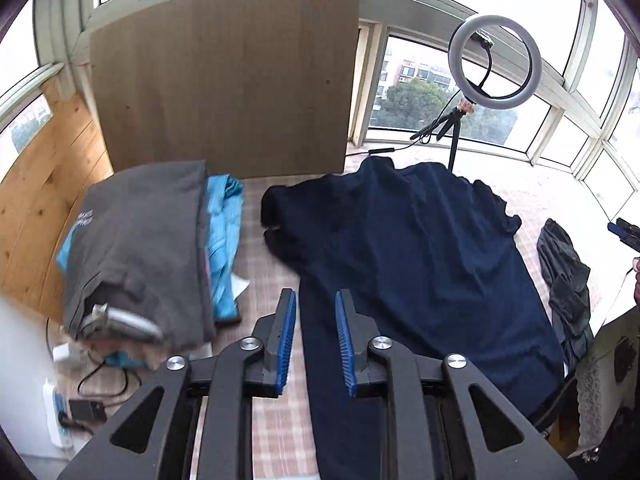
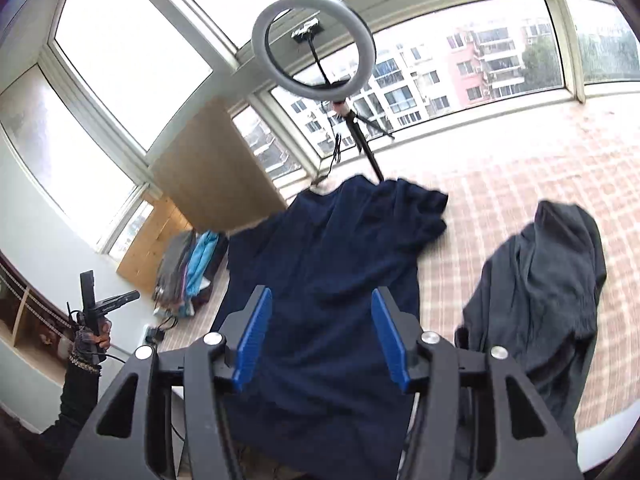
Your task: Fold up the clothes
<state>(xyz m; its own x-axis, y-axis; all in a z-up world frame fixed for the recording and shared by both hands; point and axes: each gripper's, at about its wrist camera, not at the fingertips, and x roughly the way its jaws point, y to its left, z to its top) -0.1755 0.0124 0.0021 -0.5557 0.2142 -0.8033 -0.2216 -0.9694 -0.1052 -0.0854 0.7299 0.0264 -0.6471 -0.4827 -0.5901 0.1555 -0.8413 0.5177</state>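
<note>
Beyond the navy garment, ring light's base hidden.

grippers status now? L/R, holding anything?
left gripper: open, empty, above the navy shirt.
right gripper: open wider, empty, also above the shirt.

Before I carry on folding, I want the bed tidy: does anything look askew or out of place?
The navy garment lies spread but rumpled, its far edge bunched. A dark grey garment sits crumpled in a heap beside it, unfolded. The folded stack leans, with a blue piece sticking out at its side. Nothing looks spilled or damaged.
</note>
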